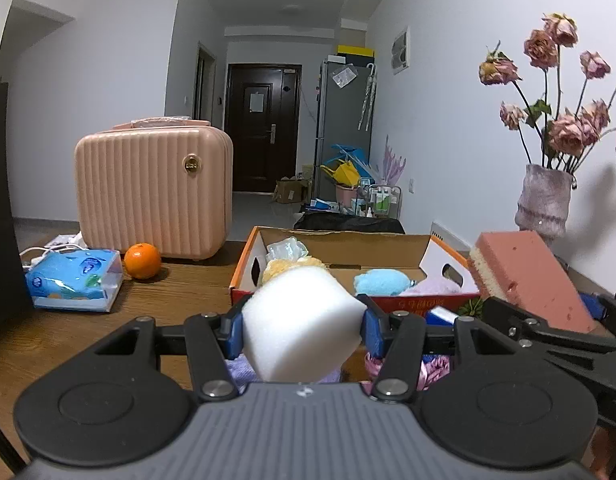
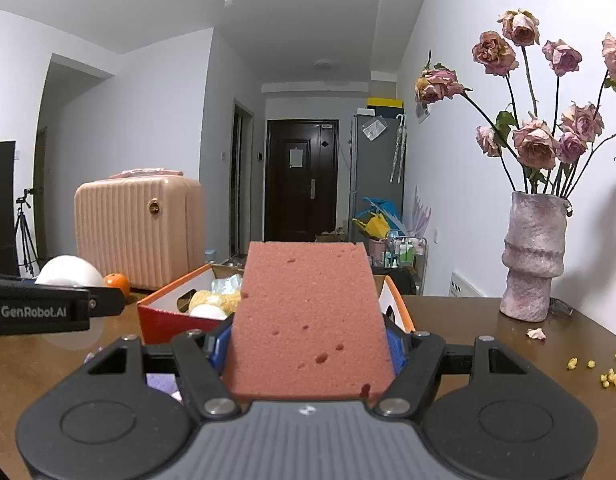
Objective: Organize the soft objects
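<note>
**Lin:** Left gripper [image 1: 303, 326] is clenched on the white foam block [image 1: 301, 320], blue pads pressing its two sides, and it hangs just short of the cardboard box [image 1: 340, 240]. What about the other one?

**Omar:** Right gripper [image 2: 310, 346] is grasping the pink sponge [image 2: 308, 316], held up off the wooden table [image 2: 468, 320], with the box right behind it.

**Lin:** So both pieces are lifted and neither is in yet. What's already inside?

**Omar:** A yellow fluffy thing [image 1: 287, 266], a blue puff [image 1: 382, 282], something lilac at the right end and a clear bag at the back. I'd judge the job is well along.

**Lin:** Anything left besides these two?

**Omar:** Under the left gripper I see purple and pink fabric on the table, partly hidden, so probably a couple more soft bits. The tissue pack [image 1: 73, 280] and orange [image 1: 142, 261] sit well off to the left, by the pink case [image 1: 153, 192]
</note>
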A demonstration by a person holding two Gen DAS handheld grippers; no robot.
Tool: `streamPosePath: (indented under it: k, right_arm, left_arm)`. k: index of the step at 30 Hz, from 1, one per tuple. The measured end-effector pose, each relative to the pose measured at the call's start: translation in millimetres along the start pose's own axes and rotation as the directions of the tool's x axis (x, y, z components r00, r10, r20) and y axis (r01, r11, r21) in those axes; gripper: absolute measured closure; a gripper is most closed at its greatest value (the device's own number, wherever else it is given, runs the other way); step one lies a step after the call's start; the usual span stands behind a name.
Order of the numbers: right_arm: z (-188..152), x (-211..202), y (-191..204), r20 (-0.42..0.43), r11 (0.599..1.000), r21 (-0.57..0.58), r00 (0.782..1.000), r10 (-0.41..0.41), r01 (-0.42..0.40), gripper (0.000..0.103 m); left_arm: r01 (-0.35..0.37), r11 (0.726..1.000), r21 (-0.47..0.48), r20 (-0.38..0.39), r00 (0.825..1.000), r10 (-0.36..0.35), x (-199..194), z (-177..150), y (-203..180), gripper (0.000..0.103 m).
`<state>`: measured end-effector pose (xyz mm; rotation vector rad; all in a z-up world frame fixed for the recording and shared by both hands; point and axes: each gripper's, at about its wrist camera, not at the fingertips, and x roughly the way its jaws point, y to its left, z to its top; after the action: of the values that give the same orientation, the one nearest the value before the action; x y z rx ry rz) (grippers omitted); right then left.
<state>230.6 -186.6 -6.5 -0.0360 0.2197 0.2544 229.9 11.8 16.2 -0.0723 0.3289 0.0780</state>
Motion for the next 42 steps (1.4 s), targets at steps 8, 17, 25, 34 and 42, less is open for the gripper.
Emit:
streamPosePath:
  k: [8,17,25,34,42]
  right_arm:
    - [7.1,22.5,-1.9,0.008,1.000,0.017,1.000,-0.002,0.001,0.034]
    - [13.0,46.0,-3.0,0.022,1.000,0.013,1.000,-0.005,0.005,0.034]
    - [15.2,67.2,-5.9,0.011,1.000,0.006,1.000,-0.009,0.009,0.034]
    - [18.5,92.2,-11.6,0.005,1.000,0.010,1.000,-0.013,0.013,0.034]
    - [22.3,114.4,-16.7,0.001,1.000,0.018,1.000,-0.021,0.021,0.034]
  left_arm:
    - [0.000,1.000,-0.020,0.010,1.000,0.001,16.4,11.2,-1.6,0.048]
    - [-0.016,0.999,-0.030,0.009,1.000,0.016,40.0,19.5,-3.1,0.047]
    - [-0.020,0.999,-0.040,0.022,1.000,0.021,59.7,29.2,-5.0,0.047]
    - [-0.025,0.999,-0.039,0.026,0.999,0.026,77.2,35.1,-7.6,0.047]
    - [-0.036,0.999,-0.036,0.023,0.999,0.037,101.9,42.0,-8.7,0.047]
